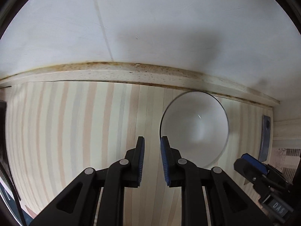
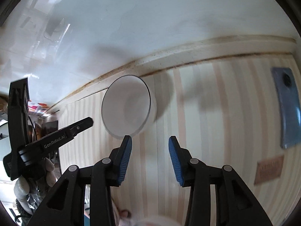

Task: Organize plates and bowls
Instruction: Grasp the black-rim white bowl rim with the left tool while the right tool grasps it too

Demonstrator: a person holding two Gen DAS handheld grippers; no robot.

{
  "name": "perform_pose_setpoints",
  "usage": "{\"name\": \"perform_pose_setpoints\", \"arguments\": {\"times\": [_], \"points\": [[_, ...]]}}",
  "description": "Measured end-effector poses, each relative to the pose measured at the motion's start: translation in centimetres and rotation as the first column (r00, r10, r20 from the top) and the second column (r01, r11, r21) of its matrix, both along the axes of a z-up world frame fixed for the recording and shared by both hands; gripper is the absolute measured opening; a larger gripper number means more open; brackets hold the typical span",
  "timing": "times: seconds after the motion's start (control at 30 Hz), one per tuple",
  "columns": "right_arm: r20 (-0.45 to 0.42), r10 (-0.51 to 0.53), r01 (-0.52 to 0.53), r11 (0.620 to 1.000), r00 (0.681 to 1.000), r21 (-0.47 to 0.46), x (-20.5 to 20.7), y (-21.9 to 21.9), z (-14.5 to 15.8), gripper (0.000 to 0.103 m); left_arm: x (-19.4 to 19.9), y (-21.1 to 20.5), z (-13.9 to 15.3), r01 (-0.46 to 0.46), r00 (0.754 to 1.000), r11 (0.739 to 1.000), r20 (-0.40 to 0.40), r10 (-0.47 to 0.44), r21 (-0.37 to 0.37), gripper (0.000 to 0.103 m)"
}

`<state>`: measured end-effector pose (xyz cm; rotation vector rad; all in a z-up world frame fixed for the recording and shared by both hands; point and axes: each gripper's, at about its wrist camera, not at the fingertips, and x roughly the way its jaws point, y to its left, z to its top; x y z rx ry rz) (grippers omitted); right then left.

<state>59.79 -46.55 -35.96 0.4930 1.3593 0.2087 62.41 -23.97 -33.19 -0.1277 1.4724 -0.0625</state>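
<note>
On the striped bench (image 2: 216,113) beneath a white wall (image 2: 169,18), 1 white bowl (image 2: 126,105) sits at 11 o'clock from the spread, empty right gripper (image 2: 150,141), while the left gripper (image 1: 152,141), nearly pressed together, holds nothing.

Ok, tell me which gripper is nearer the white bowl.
Left, narrowly: the left gripper hangs just left of the white bowl's rim; right gripper sits off its near-right side, slightly farther.
</note>
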Motion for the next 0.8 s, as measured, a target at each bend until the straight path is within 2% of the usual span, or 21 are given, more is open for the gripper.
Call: {"name": "perform_pose_setpoints", "arguments": {"times": [0.1, 0.23, 0.3, 0.33, 0.4, 0.5, 0.67, 0.8], "points": [[-0.015, 0.013, -0.014, 1.0, 1.0, -0.017, 2.2, 0.8, -1.3, 0.044, 1.0, -0.3, -1.5, 0.009, 0.999, 1.0, -0.033, -0.008, 0.003, 0.018], [-0.038, 0.021, -0.022, 0.999, 0.999, -0.041, 4.0, 1.3, -2.9, 0.044, 1.8, -1.2, -2.4, 0.056, 0.998, 0.998, -0.037, -0.056, 0.012, 0.015], [-0.045, 0.025, -0.028, 0.998, 0.999, -0.051, 4.6, 1.5, -3.6, 0.042, 1.9, -1.3, -3.0, 0.057, 0.997, 0.997, -0.05, -0.059, -0.046, 0.014], [-0.048, 0.027, -0.03, 0.998, 0.998, -0.052, 4.8, 1.5, -3.9, 0.039, 1.8, -1.5, -3.2, 0.052, 0.997, 0.997, -0.058, -0.055, -0.058, 0.013], [-0.06, 0.037, -0.04, 0.998, 0.997, -0.054, 5.2, 1.7, -4.6, 0.021, 1.8, -1.4, -3.3, 0.05, 0.997, 0.997, -0.058, -0.054, -0.067, 0.013], [-0.057, 0.044, -0.046, 0.999, 0.997, -0.028, 5.6, 1.9, -5.4, 0.013, 1.7, -0.8, -3.3, 0.023, 0.997, 0.994, -0.065, -0.03, -0.111, 0.013], [-0.049, 0.026, -0.026, 1.0, 0.998, -0.01, 5.7, 1.8, -5.6, 0.013, 1.3, 1.0, -3.5, -0.037, 0.995, 0.982, -0.098, 0.019, -0.186, 0.013], [-0.052, 0.02, -0.019, 1.0, 0.998, 0.018, 5.6, 1.5, -5.7, 0.013, 1.4, 1.5, -3.2, -0.051, 0.995, 0.979, -0.098, 0.031, -0.198, 0.013]]}}
